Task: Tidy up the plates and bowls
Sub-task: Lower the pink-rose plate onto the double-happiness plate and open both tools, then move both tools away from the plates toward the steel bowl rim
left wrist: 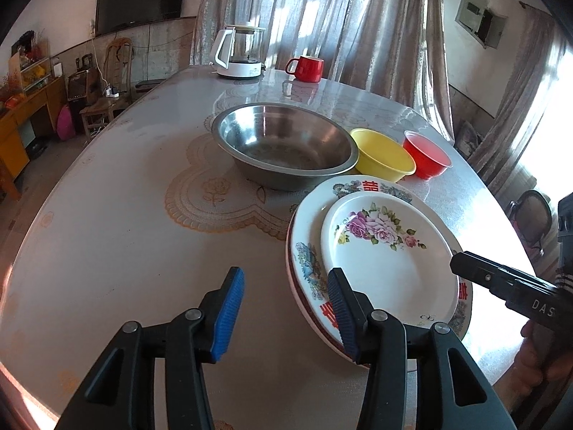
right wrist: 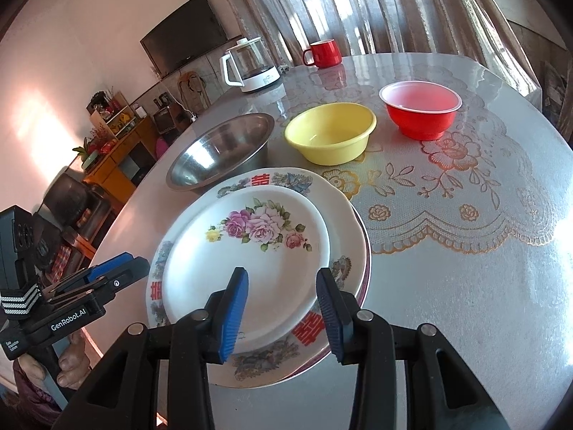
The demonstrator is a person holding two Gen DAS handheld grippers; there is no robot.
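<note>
A small rose-patterned plate (left wrist: 386, 254) (right wrist: 250, 261) lies on top of a larger plate with red characters (left wrist: 308, 247) (right wrist: 333, 193), with another rim showing beneath. Behind them stand a steel bowl (left wrist: 286, 143) (right wrist: 218, 150), a yellow bowl (left wrist: 385, 157) (right wrist: 331, 132) and a red bowl (left wrist: 426, 152) (right wrist: 420, 107). My left gripper (left wrist: 286, 304) is open and empty, at the stack's left edge. My right gripper (right wrist: 283, 304) is open and empty, above the stack's near rim. The right gripper shows in the left wrist view (left wrist: 501, 283), and the left gripper in the right wrist view (right wrist: 107, 272).
A glass kettle on a white base (left wrist: 241, 53) (right wrist: 250, 64) and a red mug (left wrist: 306, 68) (right wrist: 324, 53) stand at the table's far edge by the curtains. The table (left wrist: 125, 215) (right wrist: 465, 286) has a lace-pattern cloth. Furniture stands on the floor to the left.
</note>
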